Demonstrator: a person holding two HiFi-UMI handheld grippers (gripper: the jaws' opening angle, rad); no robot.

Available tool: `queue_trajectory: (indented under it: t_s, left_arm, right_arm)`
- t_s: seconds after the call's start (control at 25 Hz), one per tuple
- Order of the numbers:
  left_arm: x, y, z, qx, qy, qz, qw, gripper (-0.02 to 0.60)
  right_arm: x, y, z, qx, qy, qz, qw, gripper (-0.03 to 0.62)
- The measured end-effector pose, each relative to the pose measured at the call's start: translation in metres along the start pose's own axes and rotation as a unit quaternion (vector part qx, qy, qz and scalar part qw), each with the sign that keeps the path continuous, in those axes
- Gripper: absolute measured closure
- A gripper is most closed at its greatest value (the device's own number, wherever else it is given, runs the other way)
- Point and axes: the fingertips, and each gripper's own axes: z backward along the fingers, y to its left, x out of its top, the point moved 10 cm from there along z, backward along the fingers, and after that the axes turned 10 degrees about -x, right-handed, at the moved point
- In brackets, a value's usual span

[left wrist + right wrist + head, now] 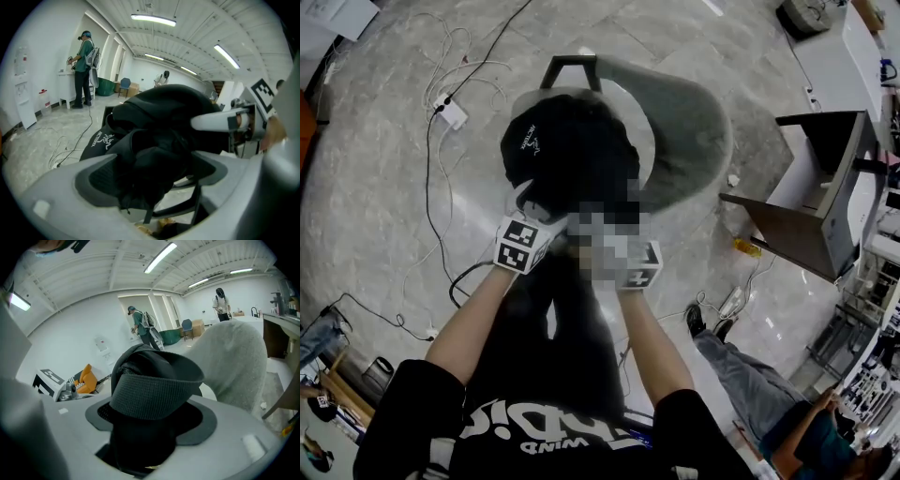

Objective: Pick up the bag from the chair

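A black bag (567, 155) with a small white logo rests on the seat of a grey chair (684, 127). My left gripper (532, 217) holds a fold of the bag's black fabric (150, 164) between its jaws. My right gripper (623, 258) is shut on a black mesh strap (150, 392) of the bag. The chair's grey backrest (234, 362) rises just behind the bag in the right gripper view. Both grippers sit side by side at the bag's near edge; a blurred patch hides the right one's tips in the head view.
White and black cables (450, 112) and a power strip lie on the marble floor left of the chair. A dark wooden desk (811, 202) stands at the right. A seated person's legs (741, 361) are at lower right. Other people stand far off (84, 70).
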Motion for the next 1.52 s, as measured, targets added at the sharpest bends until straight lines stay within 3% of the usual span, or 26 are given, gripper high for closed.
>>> queue_trajectory:
  t_s: [0.24,0.64,0.92,1.04,1.52]
  left_arm:
    - [-0.006,0.003,-0.017,-0.005,0.009,-0.005,0.9999,0.145]
    - [-0.010,0.010,-0.032,-0.014,0.033,0.014,0.9993,0.368]
    - [-0.016,0.010,-0.035,-0.016,0.043,0.047,0.9978,0.498]
    - [-0.013,0.013,-0.031,-0.024,0.035,0.060,0.9973,0.515]
    - [0.029,0.003,0.006,-0.023,-0.011,0.046,0.9986,0.538]
  right_arm:
    - [-0.002,-0.008,-0.005,0.023,0.004,-0.026,0.999,0.310]
    - [-0.009,-0.015,-0.007,0.048,0.016,-0.018,0.999,0.376]
    - [-0.012,-0.016,-0.006,0.051,0.027,0.001,0.998,0.488]
    - [-0.006,-0.017,-0.004,0.050,0.020,-0.007,0.999,0.526]
    - [0.046,-0.006,0.015,0.074,-0.025,-0.029,0.997,0.542]
